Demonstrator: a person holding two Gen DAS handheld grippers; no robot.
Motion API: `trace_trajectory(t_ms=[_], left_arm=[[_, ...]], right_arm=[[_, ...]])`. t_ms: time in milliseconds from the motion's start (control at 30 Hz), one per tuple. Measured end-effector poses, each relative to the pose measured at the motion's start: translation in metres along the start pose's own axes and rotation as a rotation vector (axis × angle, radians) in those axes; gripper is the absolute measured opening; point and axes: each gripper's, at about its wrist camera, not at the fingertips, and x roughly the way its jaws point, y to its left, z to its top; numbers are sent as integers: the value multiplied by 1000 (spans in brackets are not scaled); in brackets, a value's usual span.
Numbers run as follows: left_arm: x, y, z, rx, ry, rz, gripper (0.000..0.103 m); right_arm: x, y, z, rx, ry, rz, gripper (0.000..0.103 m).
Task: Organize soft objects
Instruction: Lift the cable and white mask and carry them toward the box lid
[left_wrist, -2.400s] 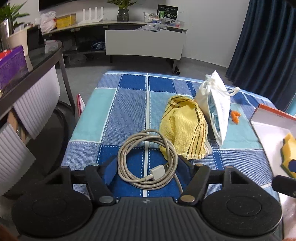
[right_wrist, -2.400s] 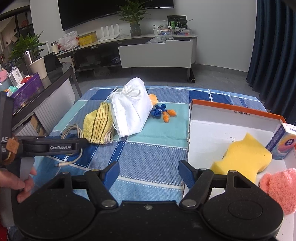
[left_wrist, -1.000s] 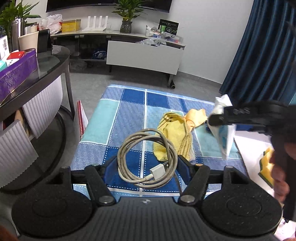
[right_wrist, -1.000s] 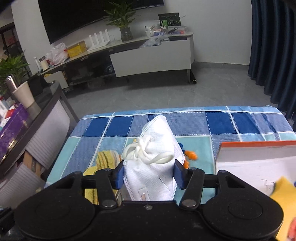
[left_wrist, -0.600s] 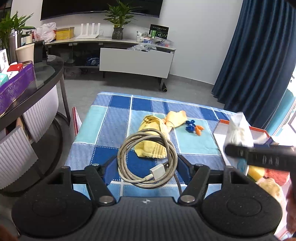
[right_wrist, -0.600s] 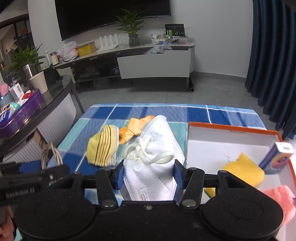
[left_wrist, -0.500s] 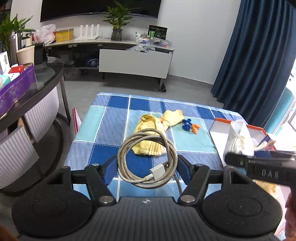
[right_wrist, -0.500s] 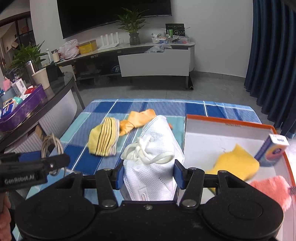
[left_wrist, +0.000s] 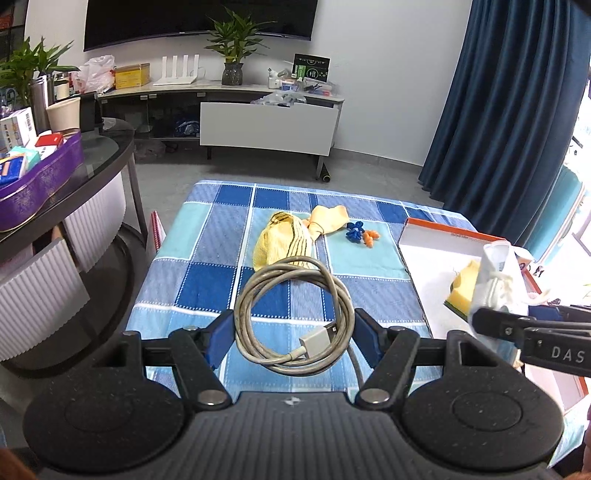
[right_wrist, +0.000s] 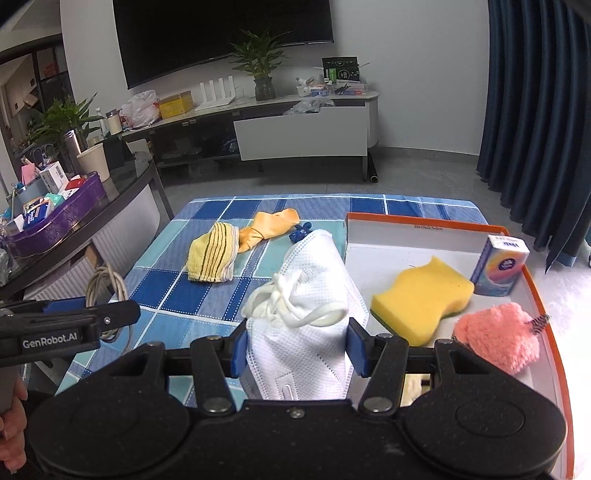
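Right wrist, tool (right_wrist: 297, 349) clamped on white mask (right_wrist: 310, 295), left tool (left_wrist: 293, 341) gripping cable (left_wrist: 295, 314)

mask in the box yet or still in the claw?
Not in the box. The white mask is clamped between the right claw fingers, held at the left edge of the orange-rimmed box, not resting on its floor.

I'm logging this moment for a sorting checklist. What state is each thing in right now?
Left gripper: shut on the coiled grey USB cable.
Right gripper: shut on the white face mask, held up.
Orange-rimmed white box: open, holding a yellow sponge, pink fluffy item and upright tissue pack.
Yellow striped cloth: crumpled on the table.
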Motion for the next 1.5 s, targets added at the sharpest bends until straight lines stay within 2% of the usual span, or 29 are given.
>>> trace_trajectory(t_ms=[533, 967, 1067, 1500], left_arm=[[-24, -3, -15, -5, -3, 20, 69], [-29, -21, -24, 31, 9, -22, 69], [-30, -26, -26, 42, 12, -31, 69], [-21, -49, -30, 79, 38, -71, 69]], right_arm=[[-36, -12, -22, 3, -28, -11, 64], [-57, -26, -40, 2, -38, -47, 64], [-64, -33, -47, 20, -35, -40, 64], [-93, -91, -59, 114, -71, -144, 64]])
